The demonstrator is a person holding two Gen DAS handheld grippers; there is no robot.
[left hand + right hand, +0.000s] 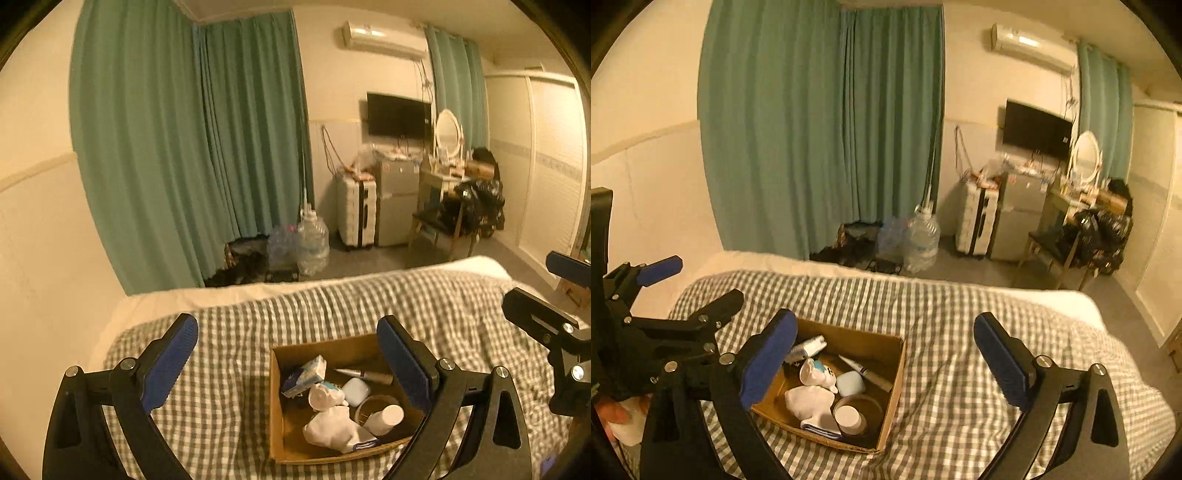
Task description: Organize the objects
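An open cardboard box (277, 406) (894, 391) sits on the checked bedspread (236, 369) (953, 369). Inside lie a white sock (332, 430) (809, 402), a white cup (388, 417) (847, 415), a roll of tape (868, 406), a pale blue case (355, 391) (850, 383), a pen-like tube (365, 374) (866, 371), a tissue pack (306, 374) and a small white figure (816, 373). My left gripper (288, 365) is open and empty above the box's near side. My right gripper (886, 365) is open and empty above the box's right side. The left gripper also shows in the right wrist view (687, 280).
The bed's far edge (258, 288) drops to a grey floor. Beyond stand green curtains (184, 147), water bottles (310, 240), a suitcase (356, 210), a small fridge (397, 203), a dressing table with a mirror (448, 133) and a chair piled with dark clothes (472, 210).
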